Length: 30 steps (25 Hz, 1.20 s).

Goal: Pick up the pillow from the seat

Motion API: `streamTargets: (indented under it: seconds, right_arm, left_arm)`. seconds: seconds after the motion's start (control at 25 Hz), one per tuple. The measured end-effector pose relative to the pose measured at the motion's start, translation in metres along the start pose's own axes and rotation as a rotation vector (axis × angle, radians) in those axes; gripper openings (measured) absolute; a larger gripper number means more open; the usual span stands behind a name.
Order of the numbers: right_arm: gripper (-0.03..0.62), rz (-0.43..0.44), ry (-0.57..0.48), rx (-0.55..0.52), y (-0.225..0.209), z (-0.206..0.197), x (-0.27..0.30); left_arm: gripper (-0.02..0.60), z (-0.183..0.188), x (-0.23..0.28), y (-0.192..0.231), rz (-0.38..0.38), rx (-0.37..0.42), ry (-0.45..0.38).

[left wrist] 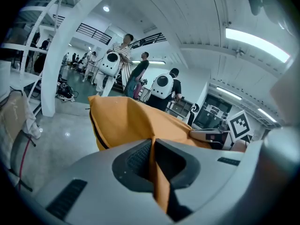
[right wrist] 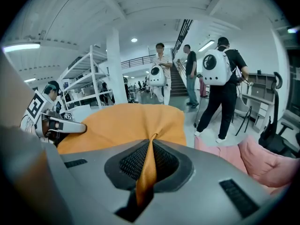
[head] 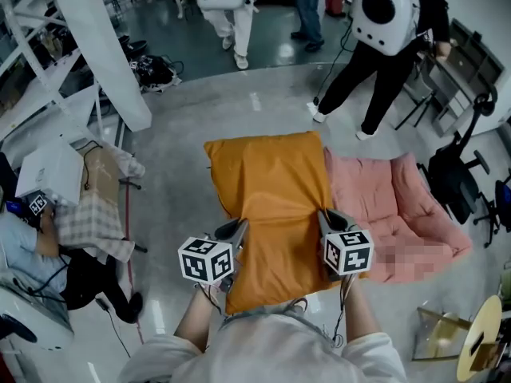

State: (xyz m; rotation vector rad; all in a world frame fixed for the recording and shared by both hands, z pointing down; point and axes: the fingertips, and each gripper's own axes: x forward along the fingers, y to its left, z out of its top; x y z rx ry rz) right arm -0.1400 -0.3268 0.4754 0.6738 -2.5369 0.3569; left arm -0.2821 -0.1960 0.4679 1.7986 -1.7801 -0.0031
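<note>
An orange pillow point(head: 271, 206) hangs lifted in front of me, held by both grippers at its near corners. My left gripper point(head: 237, 231) is shut on the pillow's left edge; in the left gripper view a fold of orange cloth point(left wrist: 157, 170) is pinched between the jaws. My right gripper point(head: 326, 219) is shut on the right edge, with the cloth point(right wrist: 146, 168) bunched between its pads. The pink padded seat point(head: 399, 214) lies on the floor to the right, partly behind the pillow. Each gripper shows in the other's view, the right gripper point(left wrist: 220, 136) and the left gripper point(right wrist: 61, 125).
Two people with white round backpacks point(head: 383, 10) stand and bend at the far side. A white column point(head: 104, 46) and shelving stand at the left. A person point(head: 48, 238) sits at the left, near cables on the floor. A black chair point(head: 455, 174) stands at the right.
</note>
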Motion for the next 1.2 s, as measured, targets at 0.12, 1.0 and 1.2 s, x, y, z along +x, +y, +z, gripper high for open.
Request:
streamTargets:
  seconds: [0.12,1.0,1.2]
  right_arm:
    - [0.037,0.014,0.007,0.022,-0.001,-0.007,0.000]
    - [0.035,0.027,-0.010,0.041,-0.010,-0.022,-0.026]
    - [0.035,0.023,-0.021,0.044,-0.010,-0.027,-0.030]
  left_arm:
    - [0.020,-0.002,-0.002,-0.003,0.007,0.003,0.005]
    - [0.020,-0.015,-0.007,-0.030,0.044,0.051,0.013]
    - [0.020,-0.020,-0.008,-0.032,0.039,0.060,0.007]
